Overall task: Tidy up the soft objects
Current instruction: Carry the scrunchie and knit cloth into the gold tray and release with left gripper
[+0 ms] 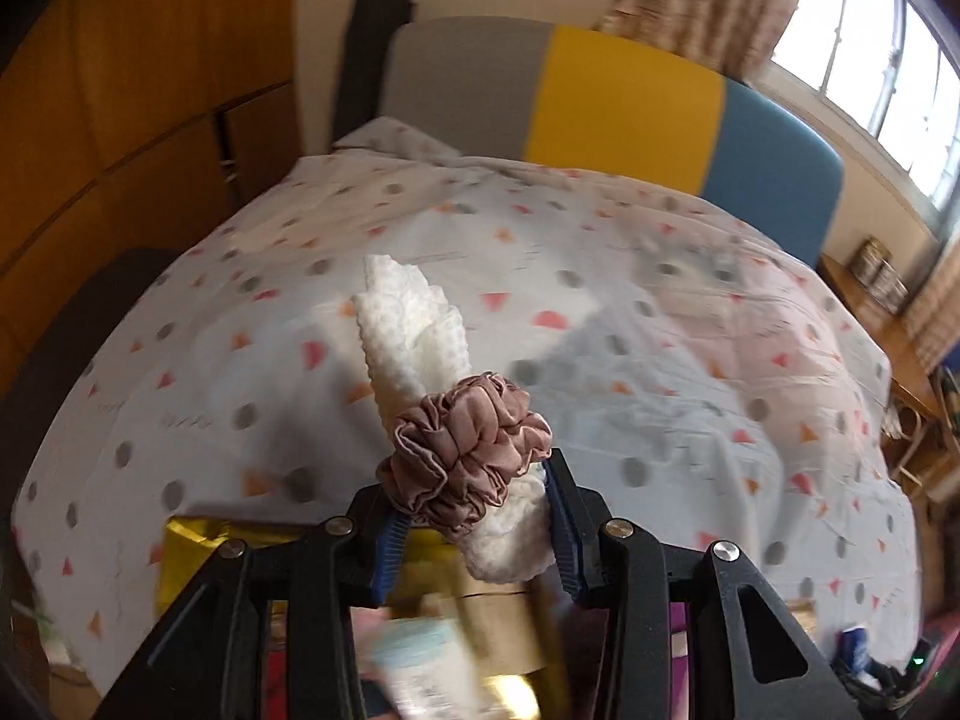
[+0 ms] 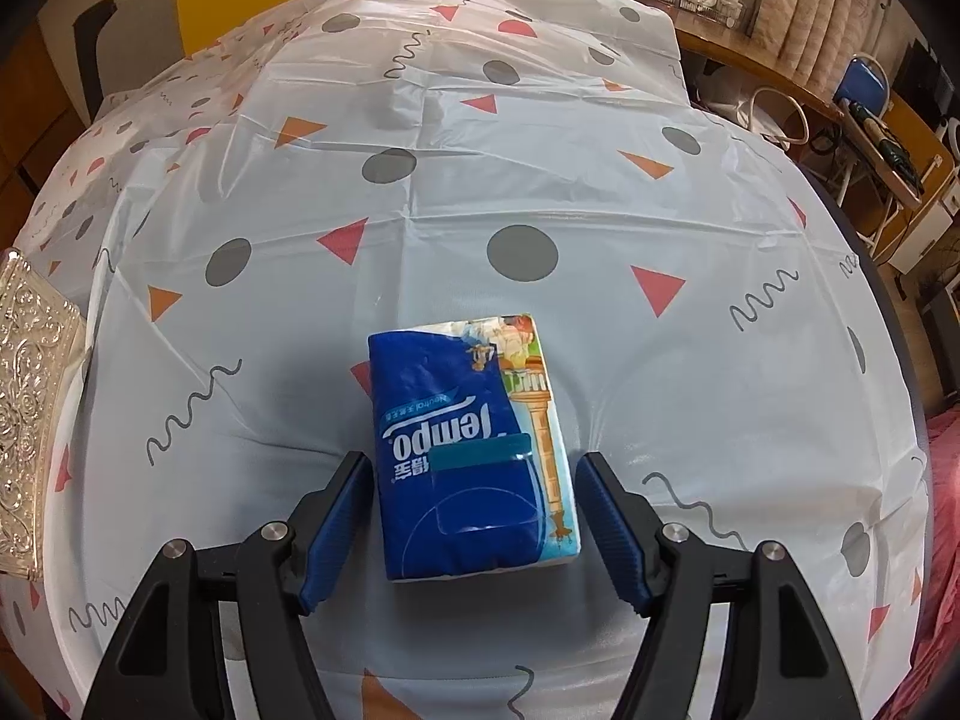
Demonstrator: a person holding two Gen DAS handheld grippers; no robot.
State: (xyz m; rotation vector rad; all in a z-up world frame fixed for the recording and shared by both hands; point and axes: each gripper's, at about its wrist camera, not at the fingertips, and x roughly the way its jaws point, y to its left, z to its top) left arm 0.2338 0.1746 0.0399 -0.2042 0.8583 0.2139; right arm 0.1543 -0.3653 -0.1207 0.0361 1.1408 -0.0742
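One white cloth [image 1: 414,330] stuck out ahead of the left gripper [image 1: 474,516], ringed by one pink scrunchie [image 1: 468,450]. One blue tissue pack [image 2: 474,450] lay between the fingers of the right gripper [image 2: 474,516], and one embossed silver box [image 2: 30,420] sat far to its left.

your left gripper [image 1: 474,531] is a black frame of angular linkage arms, each with a long cut-out slot, pinned by round silver screw heads. its two fingers carry blue ribbed pads [image 1: 390,546] on the inner faces. your right gripper [image 2: 474,531] is built alike: black slotted arms, silver pivot screws, and blue pads [image 2: 609,525] with fine ridges.
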